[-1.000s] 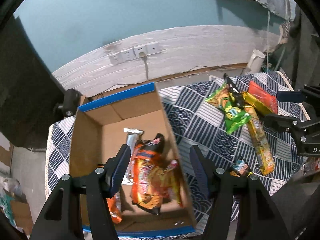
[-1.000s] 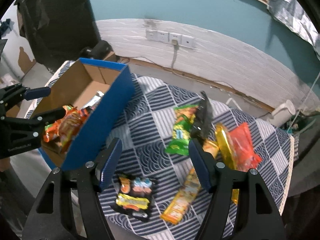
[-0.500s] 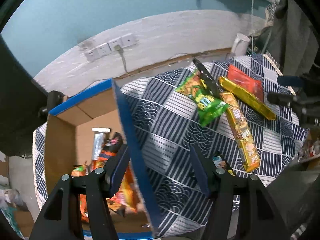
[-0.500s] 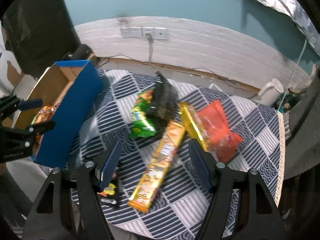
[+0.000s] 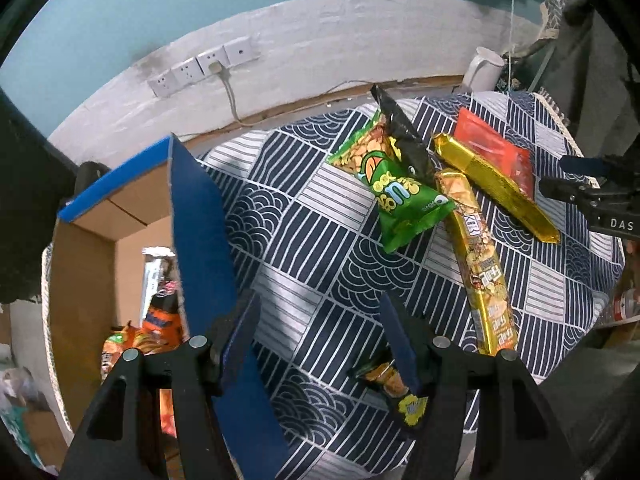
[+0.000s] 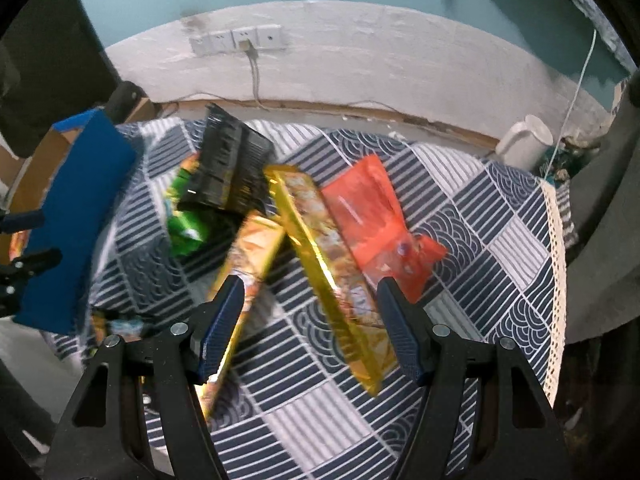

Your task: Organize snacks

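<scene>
A cardboard box with blue outer walls [image 5: 200, 240] stands at the table's left end, with several snack packets [image 5: 156, 320] inside. On the patterned cloth lie a green bag [image 5: 400, 196], a black packet [image 5: 404, 140], two long gold bars [image 5: 480, 272] [image 5: 492, 184] and a red packet [image 5: 496, 148]. My left gripper [image 5: 320, 336] hangs open and empty over bare cloth just right of the box wall. A small dark packet [image 5: 392, 384] lies by its right finger. My right gripper [image 6: 310, 320] is open and empty above the gold bar [image 6: 324, 264], with the red packet [image 6: 372, 216] just beyond its right finger.
A white jug [image 6: 524, 140] stands past the table's far right corner, below a wall with sockets [image 6: 240, 40] and a hanging cable. The cloth's lace edge [image 6: 556, 264] marks the right side of the table. The left gripper's fingers [image 6: 24, 240] show beside the box [image 6: 76, 220].
My left gripper has shifted right, from over the box's inside to over the cloth beside it. My right gripper has moved right and lower, from the green bag to over the gold bars.
</scene>
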`<state>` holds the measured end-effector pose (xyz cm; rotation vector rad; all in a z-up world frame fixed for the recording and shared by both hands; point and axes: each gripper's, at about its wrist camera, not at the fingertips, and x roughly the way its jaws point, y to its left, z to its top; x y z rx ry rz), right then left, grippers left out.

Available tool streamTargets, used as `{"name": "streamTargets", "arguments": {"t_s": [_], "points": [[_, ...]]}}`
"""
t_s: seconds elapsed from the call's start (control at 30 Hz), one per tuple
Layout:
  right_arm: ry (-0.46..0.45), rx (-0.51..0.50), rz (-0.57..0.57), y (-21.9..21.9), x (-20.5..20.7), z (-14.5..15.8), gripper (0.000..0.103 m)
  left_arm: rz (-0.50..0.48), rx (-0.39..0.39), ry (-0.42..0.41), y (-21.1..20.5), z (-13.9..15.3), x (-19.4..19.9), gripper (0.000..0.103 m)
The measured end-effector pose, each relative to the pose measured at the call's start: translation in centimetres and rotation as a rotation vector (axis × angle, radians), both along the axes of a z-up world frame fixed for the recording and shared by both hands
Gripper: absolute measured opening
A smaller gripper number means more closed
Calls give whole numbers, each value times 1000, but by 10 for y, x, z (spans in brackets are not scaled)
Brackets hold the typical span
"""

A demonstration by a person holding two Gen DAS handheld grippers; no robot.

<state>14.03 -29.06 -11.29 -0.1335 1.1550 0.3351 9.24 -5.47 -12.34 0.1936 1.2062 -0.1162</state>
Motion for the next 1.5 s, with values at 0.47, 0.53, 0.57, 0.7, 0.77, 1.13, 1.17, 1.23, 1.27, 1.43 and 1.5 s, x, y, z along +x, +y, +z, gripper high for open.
{"name": "streamTargets", "arguments": {"t_s": [0.47, 0.53, 0.57, 0.7, 0.77, 1.13, 1.17, 1.23, 1.27, 1.43, 1.5], "points": [[61, -36, 25, -8, 16, -54, 69, -11, 1, 64, -20, -37, 16, 64], [59, -68, 45, -2, 17, -59, 69, -15, -3, 75, -22, -40, 16, 64], [61, -86, 54, 1, 18, -61, 69, -15, -6, 83, -23, -43, 16, 64], [63, -120, 72, 6, 20, -67, 69, -12, -9, 88, -23, -47, 16, 64], [67, -127, 71, 9, 22, -70, 68, -6, -11, 90, -20, -49, 17, 64], [99, -161, 74, 7, 7, -70, 32, 19, -31, 112, -13, -52, 12, 64], [100, -160, 72, 10, 1, -67, 32, 19, -33, 113, -13, -52, 10, 64], [111, -150, 61, 10, -7, -64, 31, 19, -35, 113, -13, -50, 6, 64], [118, -144, 57, 10, -11, -62, 30, 21, -38, 117, -14, -49, 2, 64], [136, -139, 54, 12, -38, -58, 29, 19, -42, 122, -20, -48, -12, 70], [148, -133, 48, 10, -50, -57, 29, 6, -39, 130, -25, -49, -19, 70]]}}
